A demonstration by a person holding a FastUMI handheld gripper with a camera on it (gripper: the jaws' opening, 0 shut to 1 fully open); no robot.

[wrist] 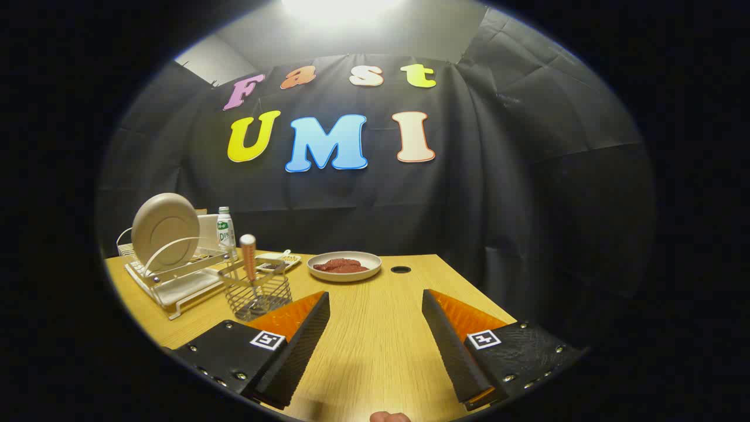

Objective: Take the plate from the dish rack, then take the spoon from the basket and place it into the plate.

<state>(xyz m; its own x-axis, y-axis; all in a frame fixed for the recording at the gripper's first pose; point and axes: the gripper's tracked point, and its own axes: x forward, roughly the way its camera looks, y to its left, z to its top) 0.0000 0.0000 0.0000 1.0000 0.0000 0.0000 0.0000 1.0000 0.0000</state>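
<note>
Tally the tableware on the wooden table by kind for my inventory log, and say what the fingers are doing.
Round beige plates: 2, one upright in the white wire dish rack, one flat holding red meat
Orange-handled spoon in the wire mesh basket: 1
Small white rectangular dishes: 1
Clear plastic bottles: 1
Total: 5
The fingers stand open, holding nothing.

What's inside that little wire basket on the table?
An orange handle with a white tip stands upright in the wire basket, presumably the spoon. Its lower end is too small to make out. The open gripper holds nothing.
</note>
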